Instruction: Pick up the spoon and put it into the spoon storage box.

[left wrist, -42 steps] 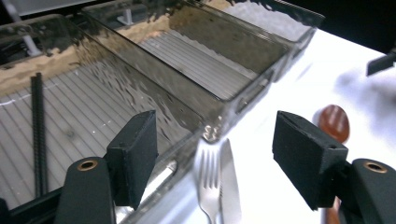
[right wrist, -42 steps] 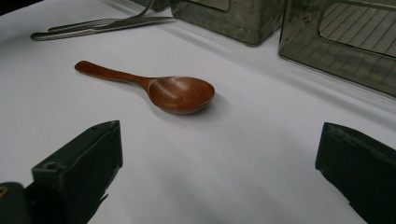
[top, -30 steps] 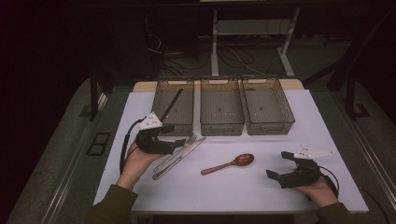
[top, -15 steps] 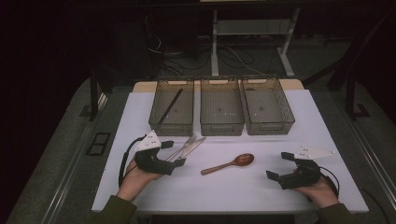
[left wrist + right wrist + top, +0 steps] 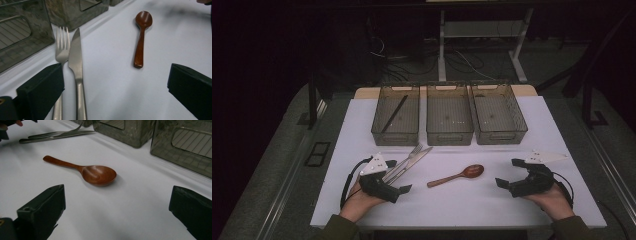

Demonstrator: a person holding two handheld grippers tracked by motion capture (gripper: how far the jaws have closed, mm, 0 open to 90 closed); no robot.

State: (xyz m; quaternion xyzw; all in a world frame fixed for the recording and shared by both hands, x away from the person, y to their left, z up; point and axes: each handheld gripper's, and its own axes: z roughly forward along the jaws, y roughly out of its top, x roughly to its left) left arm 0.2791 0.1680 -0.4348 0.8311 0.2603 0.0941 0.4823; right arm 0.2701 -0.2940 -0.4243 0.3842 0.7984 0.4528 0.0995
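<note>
At the left of the white table [image 5: 337, 200], the left gripper [image 5: 398, 176] is sitting low beside the handles of a steel fork [image 5: 408, 156] and knife [image 5: 412, 162]. Its jaws have just been opening and are now standing wide, with nothing pressed between them. In the left gripper view the knife [image 5: 76, 67] is running straight up between the jaws, while the fork [image 5: 61, 48] is lying touching it on the left, its handle passing behind the left jaw. Both pieces are lying with long axes pointing away from the tongs toward the bins, tips near the left bin [image 5: 396, 135], which is already holding a dark stick-like item [image 5: 394, 114].

Moving rightward, a wooden spoon [image 5: 458, 175] is lying well apart from the steel pair, bowl toward the right, handle toward the left. Behind it, the middle bin [image 5: 449, 136] and right bin [image 5: 502, 135] are standing in a row, seemingly empty.

At the far right, the right gripper [image 5: 508, 174] is resting on the table, jaws wide and holding nothing; the spoon [image 5: 85, 171] is lying ahead of it, bowl nearest.

Judgement: the left hand is nearer the knife and fork, already aligned along their handles, so a pick there looks likeliest; the touching pair risks coming up together.
</note>
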